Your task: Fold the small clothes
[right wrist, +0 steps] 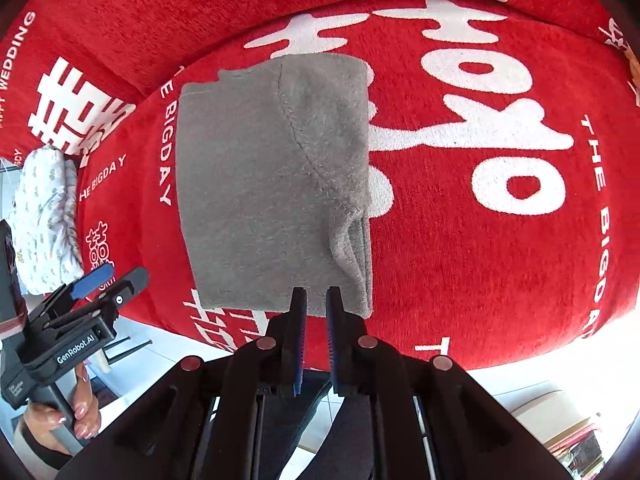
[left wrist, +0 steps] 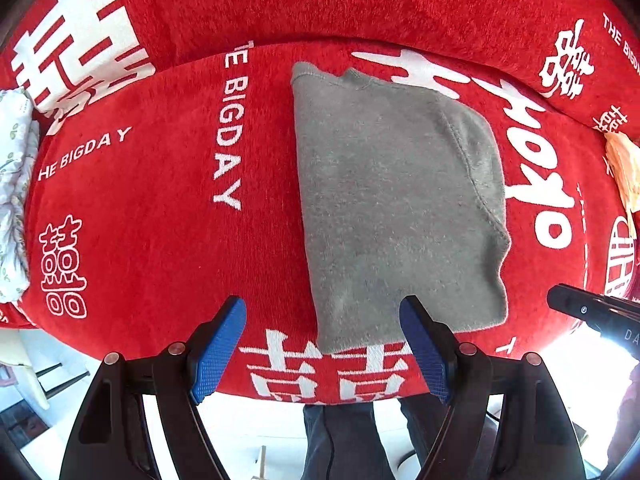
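Left gripper (left wrist: 322, 344) has its blue-padded fingers spread wide, nothing between them, hovering over the near edge of the red cover (left wrist: 160, 220). The right-hand finger tip sits over the near corner of the grey garment (left wrist: 396, 208); can't tell if it's touching.

Right gripper (right wrist: 316, 300) is down to a narrow gap, tips right at the garment's near hem. Whether it's actually pinching cloth I can't tell.

The garment itself is fuzzy grey fleece, folded into a neat upright rectangle lying flat in the middle of the cover. A curved stitched seam runs down the right part, with a small folded-in pucker at the lower right.

The cover has big white characters and "THE BIGDAY" lettering. A white floral cloth (right wrist: 44, 220) sits off to the left.
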`<action>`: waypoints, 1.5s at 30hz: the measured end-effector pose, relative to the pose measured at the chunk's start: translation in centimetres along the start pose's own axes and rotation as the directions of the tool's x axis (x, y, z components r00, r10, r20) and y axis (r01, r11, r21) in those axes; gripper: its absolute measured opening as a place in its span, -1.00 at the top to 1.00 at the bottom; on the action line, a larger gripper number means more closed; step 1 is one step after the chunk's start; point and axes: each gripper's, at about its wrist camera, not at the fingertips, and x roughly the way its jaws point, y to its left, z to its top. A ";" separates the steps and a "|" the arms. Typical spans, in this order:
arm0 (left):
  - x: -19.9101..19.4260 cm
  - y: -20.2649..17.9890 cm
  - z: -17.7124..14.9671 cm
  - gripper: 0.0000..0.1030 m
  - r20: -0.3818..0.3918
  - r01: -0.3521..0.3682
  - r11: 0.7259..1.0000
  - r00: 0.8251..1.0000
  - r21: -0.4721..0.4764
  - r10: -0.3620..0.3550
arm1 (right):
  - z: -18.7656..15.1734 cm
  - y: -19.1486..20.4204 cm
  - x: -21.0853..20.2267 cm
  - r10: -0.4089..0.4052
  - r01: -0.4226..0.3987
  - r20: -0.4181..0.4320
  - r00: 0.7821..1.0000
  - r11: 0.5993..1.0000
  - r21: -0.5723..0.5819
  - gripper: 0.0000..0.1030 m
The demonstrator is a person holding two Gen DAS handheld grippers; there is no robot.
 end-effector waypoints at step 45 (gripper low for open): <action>-4.5 -1.0 -0.1 -1.00 0.036 -0.068 0.997 0.997 0.021 0.067 | -0.4 5.6 -6.0 -0.223 0.250 0.219 0.950 0.963 -0.104 -0.99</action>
